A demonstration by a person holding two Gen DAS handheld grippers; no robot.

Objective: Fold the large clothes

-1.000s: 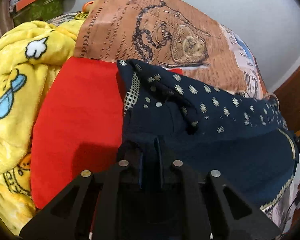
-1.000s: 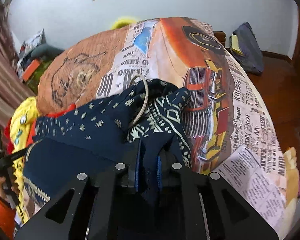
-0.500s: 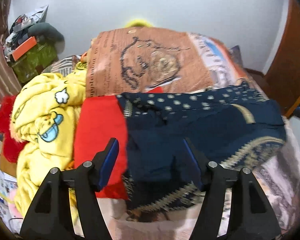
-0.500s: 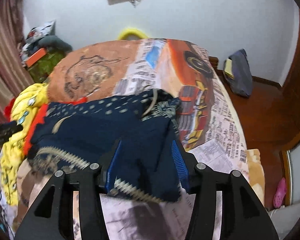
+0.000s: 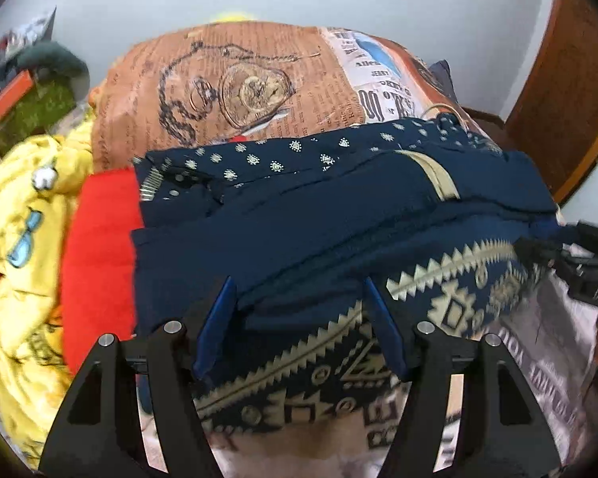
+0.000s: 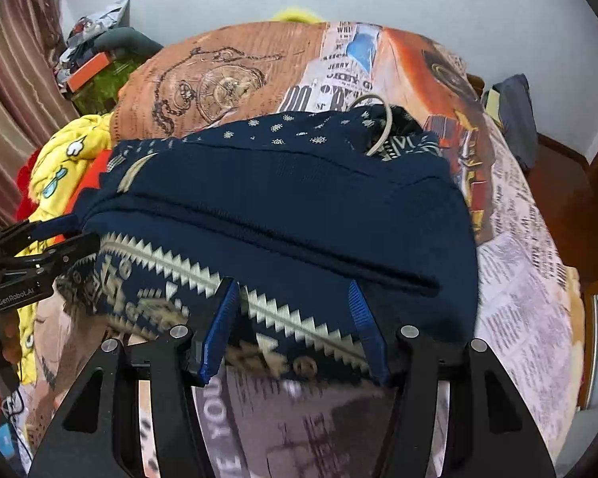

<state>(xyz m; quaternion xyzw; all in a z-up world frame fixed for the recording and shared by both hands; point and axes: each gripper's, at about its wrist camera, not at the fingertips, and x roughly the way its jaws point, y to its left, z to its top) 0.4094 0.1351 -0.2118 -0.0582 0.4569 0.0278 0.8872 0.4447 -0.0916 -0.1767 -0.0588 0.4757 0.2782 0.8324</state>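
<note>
You've got one bed (image 6: 518, 279) here, covered in a newspaper-and-pocket-watch print spread that fills most of both views. On it sits one navy garment (image 6: 283, 199), folded into a wide band whose long axis runs left to right across the bed, cream zigzag hem toward you and the dotted part toward the wall. To its left there's one yellow cartoon blanket (image 5: 16, 239) and one red cloth (image 5: 99, 247), the red one touching the garment's left edge, so that side is crowded. The right side of the bed shows bare spread past the garment's edge, then wood floor. One pale cord loop (image 6: 380, 119) lies at the far right corner of the garment. Your left gripper (image 5: 297, 318) and right gripper (image 6: 293, 320) both have their blue-padded jaws spread wide over the hem, holding nothing. Each gripper shows up at the edge of the other's view.
</note>
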